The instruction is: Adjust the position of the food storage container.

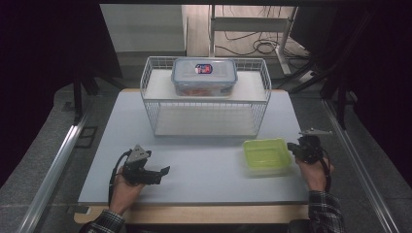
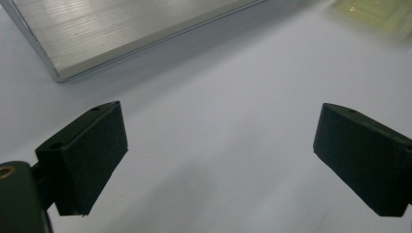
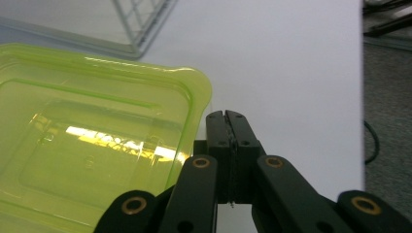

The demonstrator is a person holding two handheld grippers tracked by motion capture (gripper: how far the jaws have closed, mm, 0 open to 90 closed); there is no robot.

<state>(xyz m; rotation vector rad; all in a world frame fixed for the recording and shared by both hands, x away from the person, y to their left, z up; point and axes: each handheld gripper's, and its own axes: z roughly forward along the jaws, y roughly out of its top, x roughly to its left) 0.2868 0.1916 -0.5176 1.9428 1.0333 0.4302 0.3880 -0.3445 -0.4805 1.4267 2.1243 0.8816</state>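
Right gripper view: the right gripper is clenched, empty, just beside the green container's rim near the table edge — a sideways nudge could skid it.

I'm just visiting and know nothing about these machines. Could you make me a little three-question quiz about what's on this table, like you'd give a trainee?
1. True or false: the clear lidded box sits on the upper shelf of the wire rack.
2. Which gripper has its jaws standing wide apart? A) the left gripper B) the right gripper
3. Fill in: the green container rests on the table just beside the ____ gripper.

Key:
1. True: it stands on top, with the lower shelf bare beneath it.
2. A: its jaws are spread over bare table, while the right gripper's jaws are pressed together with nothing between them.
3. Right: its closed tips lie next to the container's rim.
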